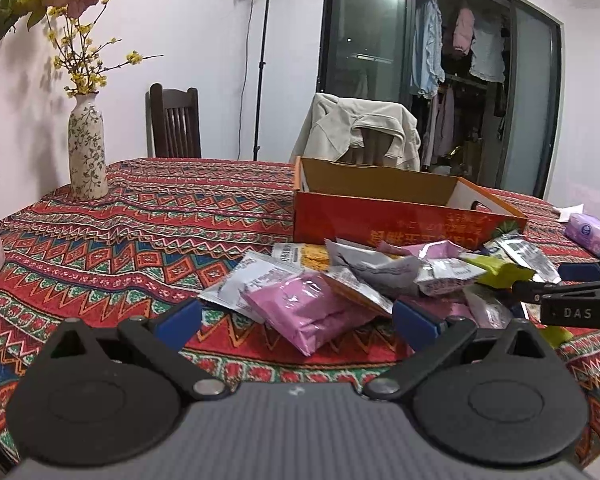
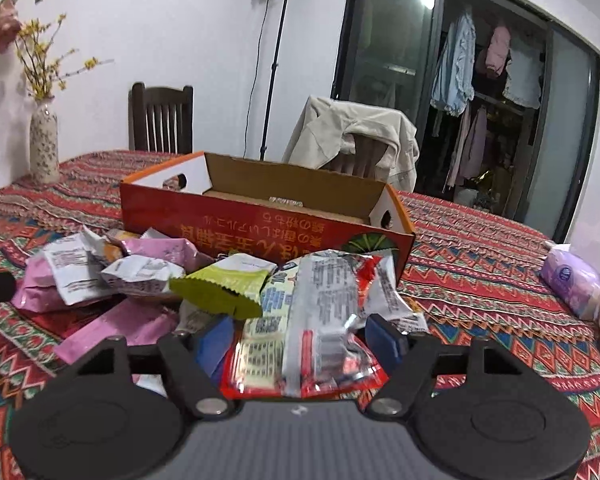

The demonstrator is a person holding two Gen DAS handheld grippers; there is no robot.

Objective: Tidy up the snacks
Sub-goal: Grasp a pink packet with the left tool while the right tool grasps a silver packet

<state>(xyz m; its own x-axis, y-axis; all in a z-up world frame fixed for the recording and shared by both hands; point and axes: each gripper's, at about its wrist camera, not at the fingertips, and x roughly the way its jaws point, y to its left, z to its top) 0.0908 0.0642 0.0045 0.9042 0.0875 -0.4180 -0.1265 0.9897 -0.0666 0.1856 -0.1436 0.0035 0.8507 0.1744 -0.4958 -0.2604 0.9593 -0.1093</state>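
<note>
Snack packets (image 1: 340, 280) lie in a loose heap on the patterned red tablecloth (image 1: 140, 232), just in front of the open orange cardboard box (image 1: 380, 216), which stands near the middle of the table with its printed side facing the cameras. Behind the table a cream jacket (image 1: 360, 128) hangs over one chair, and a dark wooden chair (image 1: 175, 120) stands by the wall beside a lamp stand. A floral vase (image 1: 86, 148) with yellow sprigs sits on the far left of the cloth, and a lilac tissue pack (image 2: 576, 284) lies off to the right.

Within the heap, a pink packet (image 1: 312, 312) rests nearest the left gripper (image 1: 296, 320), whose blue-padded fingers stand wide apart over the cloth; the packet lies between them, with neither pad pressing on it. The right gripper (image 2: 300, 340) has a red-and-silver packet (image 2: 320, 320) between its blue pads; the fingers stand at a middling width, close against the packet's sides, though I cannot tell whether they are actually squeezing it. A lime-green packet (image 2: 224, 288) lies across the pile just beyond the right gripper's left finger.
</note>
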